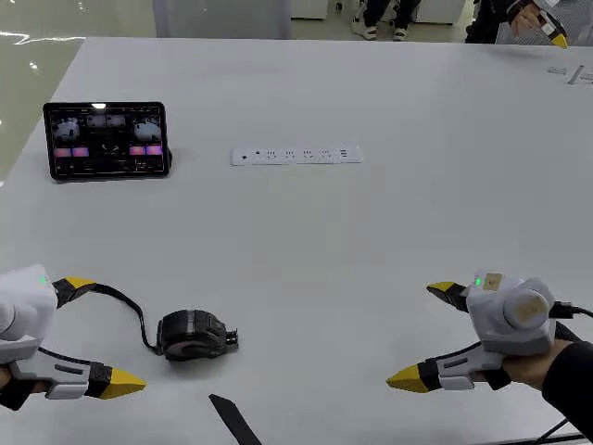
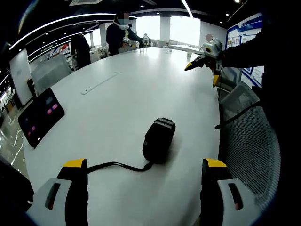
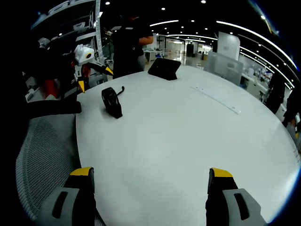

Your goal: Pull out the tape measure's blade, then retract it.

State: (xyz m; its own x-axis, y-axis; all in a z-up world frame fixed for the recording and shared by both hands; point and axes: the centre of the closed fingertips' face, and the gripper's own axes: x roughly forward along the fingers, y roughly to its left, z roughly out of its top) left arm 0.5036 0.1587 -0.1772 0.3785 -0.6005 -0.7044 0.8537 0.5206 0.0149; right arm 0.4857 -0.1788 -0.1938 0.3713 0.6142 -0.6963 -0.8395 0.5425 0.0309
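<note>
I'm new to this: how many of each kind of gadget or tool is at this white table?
Tape measure: 1
Tablet: 1
Power strip: 1
Grippers: 2, the left gripper and the right gripper
Total: 5

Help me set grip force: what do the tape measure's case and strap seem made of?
The tape measure has a case that looks like black hard plastic, possibly rubber-coated: matte, ribbed, little shine. Its strap looks like woven nylon or fabric: it lies limp in a loose curve; the weave is too small to confirm.
</note>
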